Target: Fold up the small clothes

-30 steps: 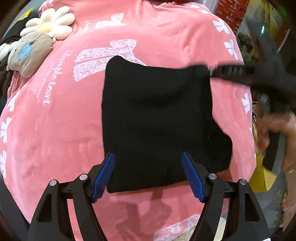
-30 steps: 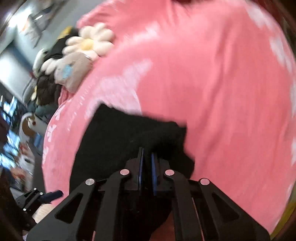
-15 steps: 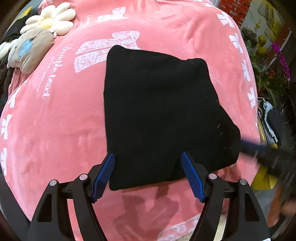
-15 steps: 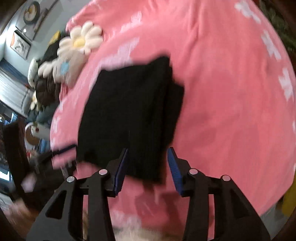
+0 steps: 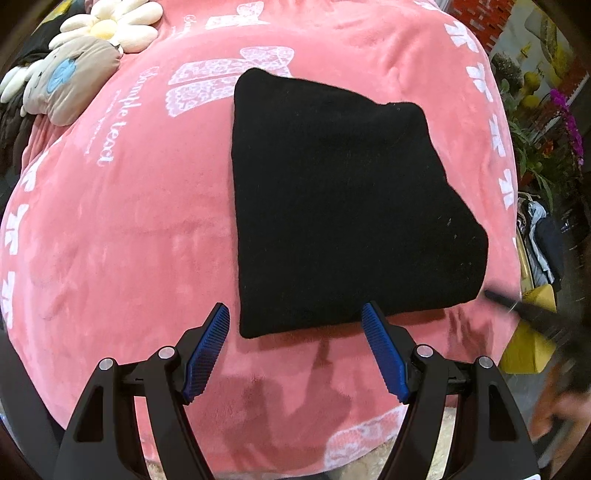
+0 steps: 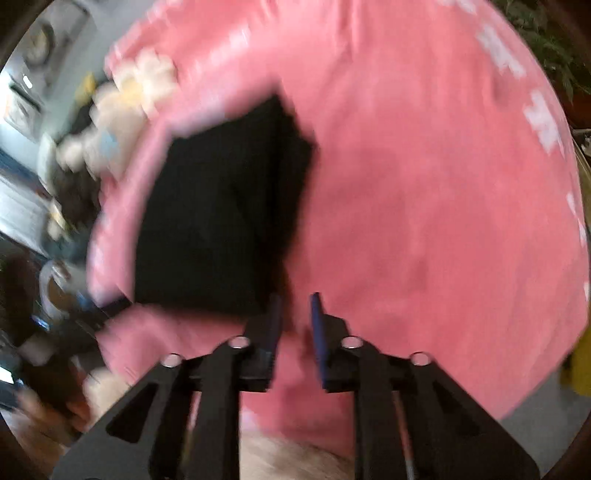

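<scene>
- The folded black knit garment (image 5: 332, 206) lies flat on the pink plush blanket (image 5: 122, 229), toward its right edge.
- Your left gripper (image 5: 295, 321) hovers at the garment's near edge, jaws wide apart, clamping nothing.
- Your right gripper (image 6: 295, 310), blurred, has just been closing; a narrow gap remains, nothing between, beside the garment's near right corner.

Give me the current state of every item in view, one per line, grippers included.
Black garment: folded, lying flat on the blanket, not held.
Pink blanket: spread out under the garment.
Left hand-held gripper: open, its pads either side of the garment's near edge, not pressing.
Right hand-held gripper: open, jaws just been closing, nothing between them, beside the garment's near corner.
Flower plush: lying at the blanket's far edge.
</scene>
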A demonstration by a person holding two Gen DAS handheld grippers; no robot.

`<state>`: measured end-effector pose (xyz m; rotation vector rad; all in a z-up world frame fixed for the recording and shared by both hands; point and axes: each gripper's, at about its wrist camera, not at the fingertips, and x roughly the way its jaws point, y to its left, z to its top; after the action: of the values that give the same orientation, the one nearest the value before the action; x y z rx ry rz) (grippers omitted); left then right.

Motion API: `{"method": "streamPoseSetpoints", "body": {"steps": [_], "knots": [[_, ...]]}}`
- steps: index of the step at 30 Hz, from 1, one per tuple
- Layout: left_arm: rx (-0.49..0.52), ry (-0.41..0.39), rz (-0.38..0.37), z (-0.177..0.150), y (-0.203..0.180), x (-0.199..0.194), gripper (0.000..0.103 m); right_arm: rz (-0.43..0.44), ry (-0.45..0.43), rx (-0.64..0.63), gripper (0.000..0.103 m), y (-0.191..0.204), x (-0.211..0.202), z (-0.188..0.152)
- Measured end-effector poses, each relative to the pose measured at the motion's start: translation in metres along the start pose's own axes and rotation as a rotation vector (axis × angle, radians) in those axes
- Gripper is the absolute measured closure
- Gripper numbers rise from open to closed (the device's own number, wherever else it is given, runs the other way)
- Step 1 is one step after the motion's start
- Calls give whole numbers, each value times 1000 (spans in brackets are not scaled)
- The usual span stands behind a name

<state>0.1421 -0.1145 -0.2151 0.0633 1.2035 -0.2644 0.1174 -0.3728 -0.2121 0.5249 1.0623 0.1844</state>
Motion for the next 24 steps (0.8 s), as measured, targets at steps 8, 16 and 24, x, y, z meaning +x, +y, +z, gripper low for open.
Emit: {"method": "streamPoseSetpoints", "body": {"steps": [8, 16, 24], "knots": [[5, -24, -70, 16, -26, 8, 30, -7, 87, -152, 69, 33, 75, 69], [32, -3, -84, 19, -32, 20, 30, -55, 42, -139, 85, 11, 67, 61], [-357, -18, -430, 23, 54, 9, 20, 29, 32, -61, 32, 9, 41, 11]]}}
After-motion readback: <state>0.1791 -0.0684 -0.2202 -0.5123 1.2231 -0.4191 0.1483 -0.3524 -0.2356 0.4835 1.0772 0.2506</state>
